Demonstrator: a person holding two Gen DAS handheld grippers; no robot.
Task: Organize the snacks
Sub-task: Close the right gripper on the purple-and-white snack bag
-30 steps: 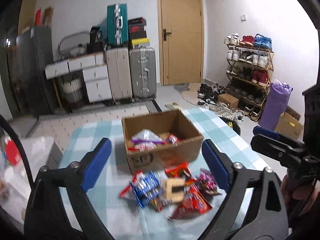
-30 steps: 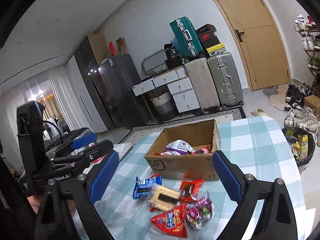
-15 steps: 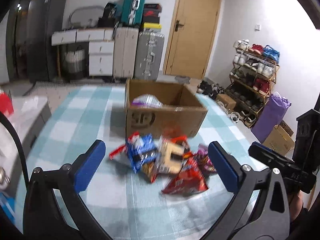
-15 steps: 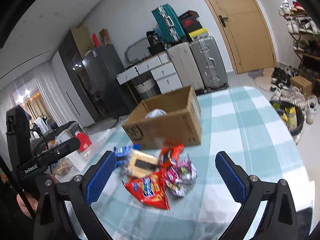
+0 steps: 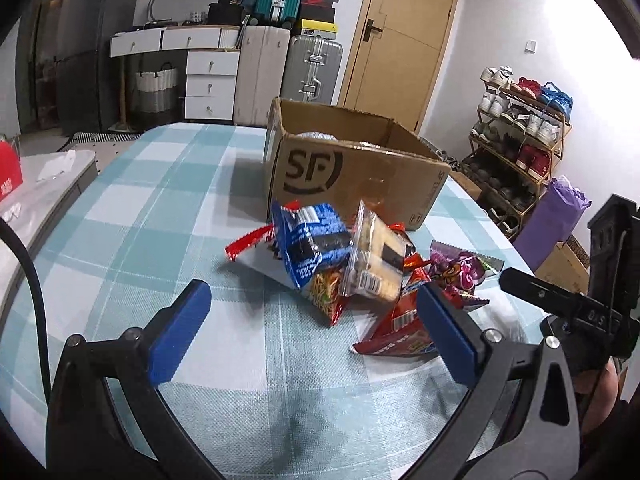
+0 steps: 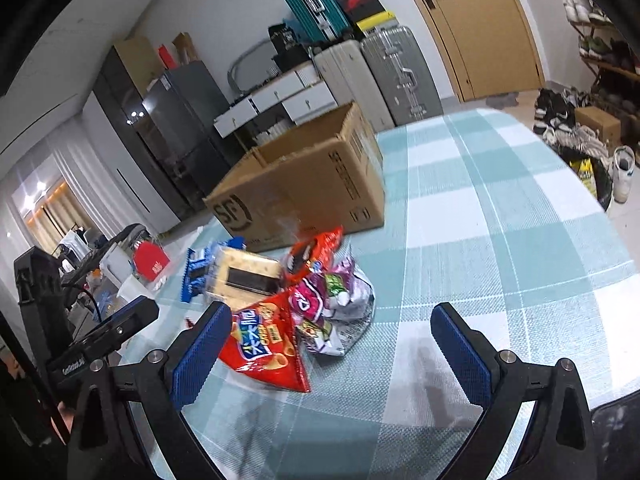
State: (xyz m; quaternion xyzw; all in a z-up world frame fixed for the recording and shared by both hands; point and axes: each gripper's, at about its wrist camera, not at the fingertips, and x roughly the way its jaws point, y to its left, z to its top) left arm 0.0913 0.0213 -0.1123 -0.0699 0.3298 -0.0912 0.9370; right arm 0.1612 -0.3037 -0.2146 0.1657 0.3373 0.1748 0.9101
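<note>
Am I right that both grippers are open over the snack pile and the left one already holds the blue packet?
Not quite. The left gripper is open and holds nothing; the blue packet lies in the pile on the table, ahead of its fingertips, as the left wrist view shows. The right gripper is open too.

White walls; closed wooden door at back. Suitcases stacked beside white drawers. Dark fridge left. Shoe rack right. Table under teal-checked cloth. Tiled floor.
</note>
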